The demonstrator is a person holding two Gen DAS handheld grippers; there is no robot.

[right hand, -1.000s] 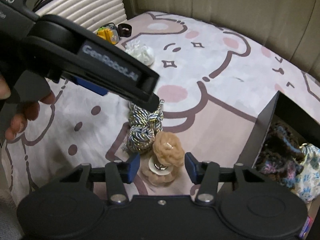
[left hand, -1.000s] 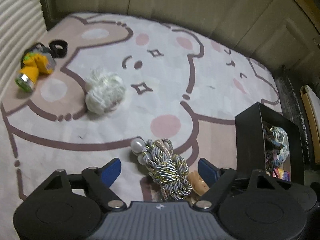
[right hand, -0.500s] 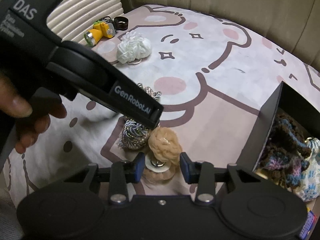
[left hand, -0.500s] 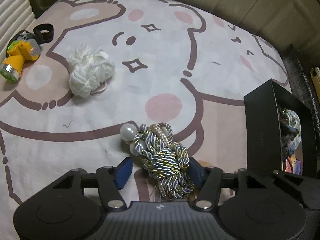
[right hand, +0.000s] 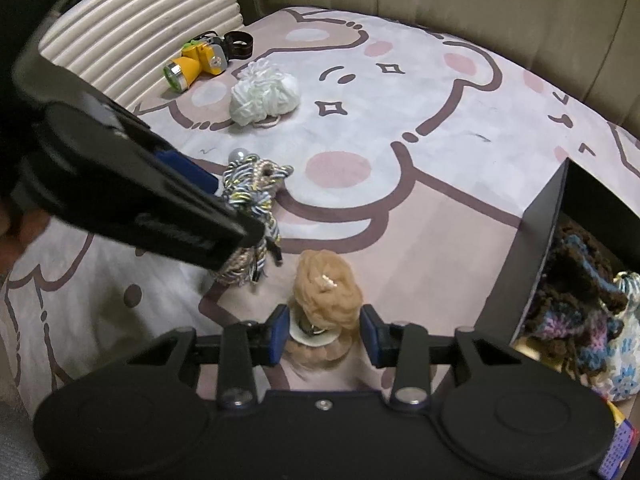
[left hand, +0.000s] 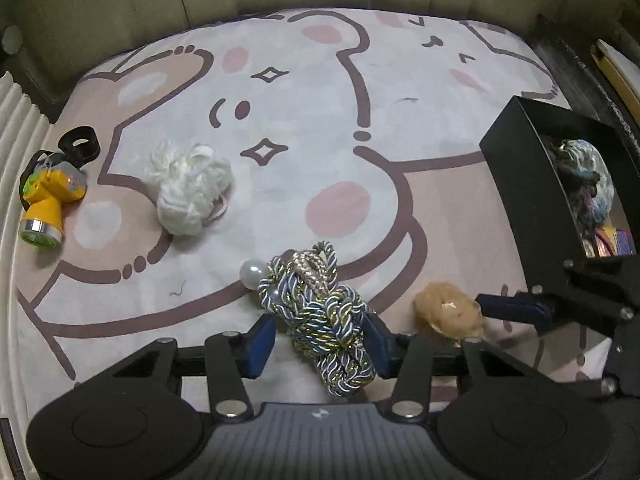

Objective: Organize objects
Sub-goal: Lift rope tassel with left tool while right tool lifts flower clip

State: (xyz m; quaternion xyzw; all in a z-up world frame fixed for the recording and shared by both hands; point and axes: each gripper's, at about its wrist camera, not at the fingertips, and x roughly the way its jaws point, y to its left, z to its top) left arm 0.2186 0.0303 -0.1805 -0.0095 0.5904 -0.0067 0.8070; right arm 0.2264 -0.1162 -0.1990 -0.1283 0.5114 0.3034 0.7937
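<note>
The left tool [left hand: 320, 342] had just been closing, and its blue pads stood on either side of the braided cord knot [left hand: 320, 312], touching or all but touching it; a firm clamp was not confirmed. The right tool [right hand: 322, 334] sat clamped on the tan hair puff [right hand: 326, 294], down at the white disc of its base. Both items lay on the bear-print mat [left hand: 320, 120], just beside each other. The black box [left hand: 520, 184] — already holding crocheted pieces — stood near, to the right.

Assessment: the left pads should finish closing on the knot's thick middle, not the pearl end [left hand: 253, 274]. Lifts should go straight up, one tool at a time — the tools were close enough to collide. The white yarn ball [left hand: 188, 194] and yellow headlamp [left hand: 48, 200] lay well apart, untouched.
</note>
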